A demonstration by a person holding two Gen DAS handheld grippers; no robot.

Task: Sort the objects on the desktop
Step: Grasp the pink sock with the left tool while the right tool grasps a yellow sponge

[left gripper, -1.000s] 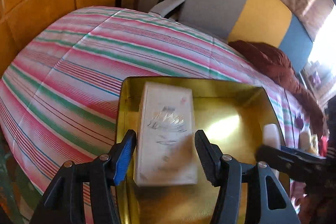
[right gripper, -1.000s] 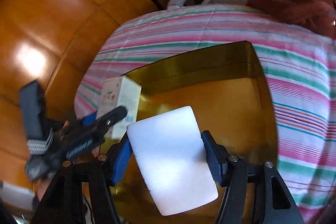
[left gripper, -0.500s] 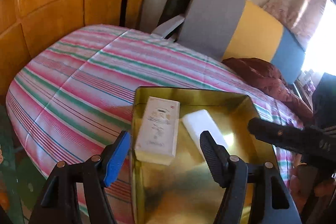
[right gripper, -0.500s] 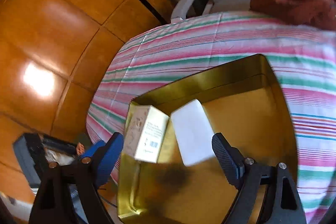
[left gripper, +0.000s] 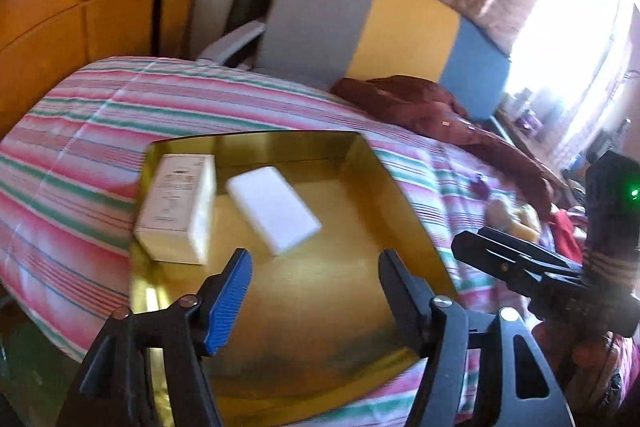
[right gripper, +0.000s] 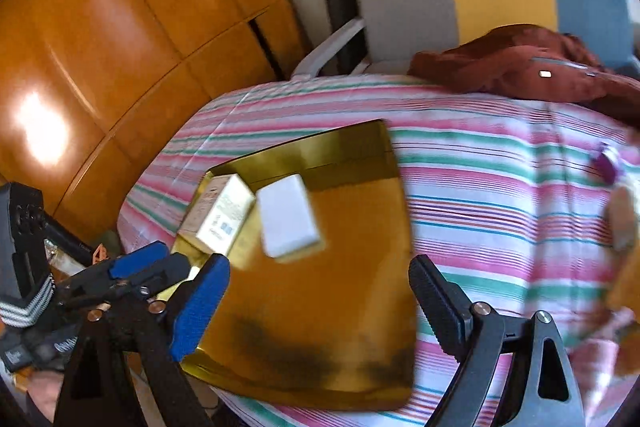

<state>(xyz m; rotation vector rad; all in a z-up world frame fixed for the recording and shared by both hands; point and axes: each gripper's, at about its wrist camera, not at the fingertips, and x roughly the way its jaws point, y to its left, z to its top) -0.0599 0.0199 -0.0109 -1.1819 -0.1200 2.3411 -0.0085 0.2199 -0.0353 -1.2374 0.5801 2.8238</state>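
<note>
Both grippers, left [left gripper: 314,287] and right [right gripper: 318,301], gape wide, empty; ahead of their fingers, box [left gripper: 176,209] looks stiff, light, block [left gripper: 274,213] probably soft—pinch long sides.

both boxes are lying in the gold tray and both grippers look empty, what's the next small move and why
Probably swing the right gripper toward the small things at the right edge of the striped cloth. The cream box and white block already lie in the gold tray, and both the right and left gripper are open with nothing between their jaws, so another object seems next.
</note>
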